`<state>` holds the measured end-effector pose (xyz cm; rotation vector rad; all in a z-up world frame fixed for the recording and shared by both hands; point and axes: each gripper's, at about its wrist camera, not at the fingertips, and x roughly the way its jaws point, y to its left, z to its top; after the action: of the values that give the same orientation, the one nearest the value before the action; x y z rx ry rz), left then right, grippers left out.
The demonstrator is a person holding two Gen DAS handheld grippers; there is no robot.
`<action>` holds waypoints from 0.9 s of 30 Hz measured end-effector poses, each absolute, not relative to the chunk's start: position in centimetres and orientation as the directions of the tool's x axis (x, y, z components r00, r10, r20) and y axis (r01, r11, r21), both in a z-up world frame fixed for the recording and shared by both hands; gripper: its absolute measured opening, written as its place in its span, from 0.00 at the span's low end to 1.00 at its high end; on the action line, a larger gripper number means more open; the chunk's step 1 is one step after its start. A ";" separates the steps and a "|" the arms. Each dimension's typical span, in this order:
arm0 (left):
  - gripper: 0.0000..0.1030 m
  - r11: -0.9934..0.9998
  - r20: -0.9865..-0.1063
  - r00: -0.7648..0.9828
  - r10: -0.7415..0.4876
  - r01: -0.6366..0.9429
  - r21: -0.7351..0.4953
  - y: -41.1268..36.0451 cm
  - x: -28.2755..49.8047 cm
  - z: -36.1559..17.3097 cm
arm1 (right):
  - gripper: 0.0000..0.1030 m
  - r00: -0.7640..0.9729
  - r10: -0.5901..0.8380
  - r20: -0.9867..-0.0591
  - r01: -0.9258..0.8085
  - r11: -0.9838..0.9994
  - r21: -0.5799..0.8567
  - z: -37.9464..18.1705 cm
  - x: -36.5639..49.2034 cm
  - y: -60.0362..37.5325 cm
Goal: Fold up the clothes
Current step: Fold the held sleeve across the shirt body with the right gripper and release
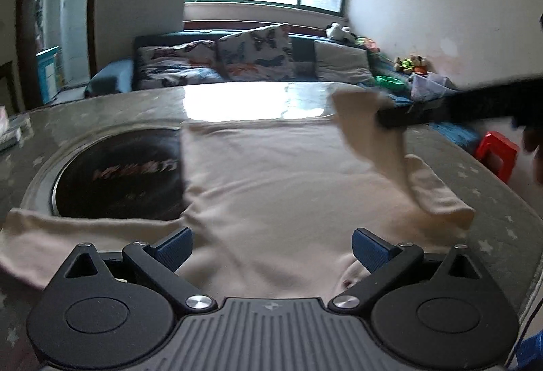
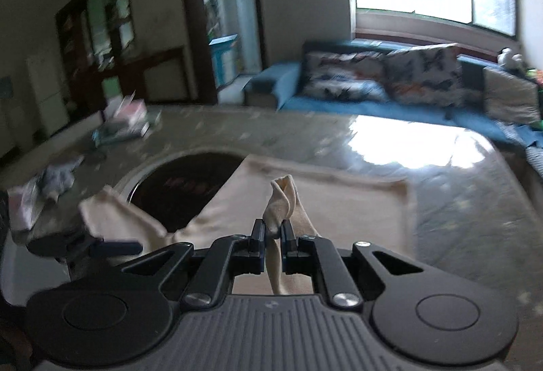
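Observation:
A cream long-sleeved garment (image 1: 271, 181) lies spread on the round table (image 1: 112, 106), neck end toward me. My left gripper (image 1: 271, 248) is open, low over the collar area, holding nothing. My right gripper (image 2: 273, 230) is shut on a pinch of the cream fabric (image 2: 281, 201) and holds it lifted above the garment (image 2: 339, 204). In the left wrist view the right gripper (image 1: 383, 119) enters from the right with the lifted cloth (image 1: 359, 119) hanging from it. The left sleeve (image 1: 68, 232) lies out to the left, and the left gripper (image 2: 112, 247) shows there in the right wrist view.
A black round hotplate (image 1: 118, 174) is set in the table, partly under the garment. Boxes and a crumpled cloth (image 2: 57, 182) lie at the table's far left. A blue sofa with cushions (image 1: 251, 55) and a red stool (image 1: 497, 150) stand beyond the table.

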<state>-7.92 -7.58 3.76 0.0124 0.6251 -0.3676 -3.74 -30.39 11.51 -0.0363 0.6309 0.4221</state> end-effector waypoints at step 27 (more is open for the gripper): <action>0.34 0.935 -0.646 0.699 -0.308 0.346 -0.072 -11.6 -5.2 2.1 | 0.39 0.703 0.220 -0.676 -0.237 0.969 0.069 6.6 -7.5 -39.2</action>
<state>-5.24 -11.57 2.09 0.0561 0.7090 -0.3648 -7.46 -39.15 6.55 -0.0242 0.7490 0.2542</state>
